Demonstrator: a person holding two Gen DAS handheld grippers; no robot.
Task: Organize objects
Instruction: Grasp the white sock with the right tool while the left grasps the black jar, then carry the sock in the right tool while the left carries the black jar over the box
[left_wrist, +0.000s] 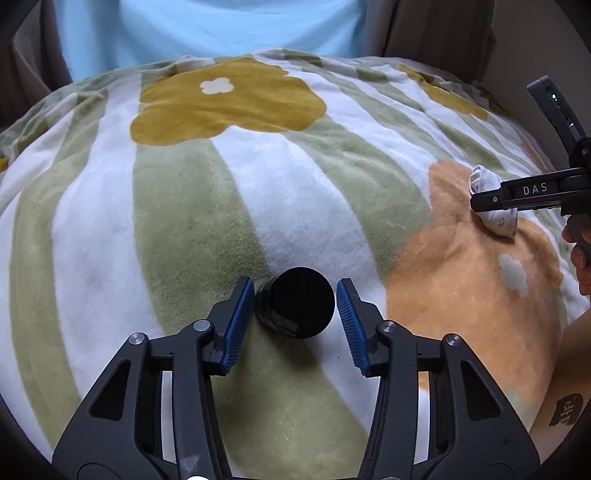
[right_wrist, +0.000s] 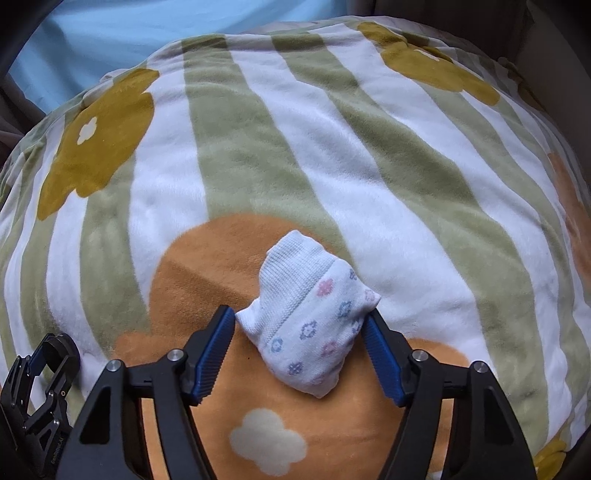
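Plush fleece blanket, striped green and white with mustard and orange flowers, covers the bed; pale blue fabric lies beyond it. The left gripper fingers stand released around a round black lidded jar on the blanket. The right gripper fingers, spread, flank a folded white sock with small flower prints on an orange flower.
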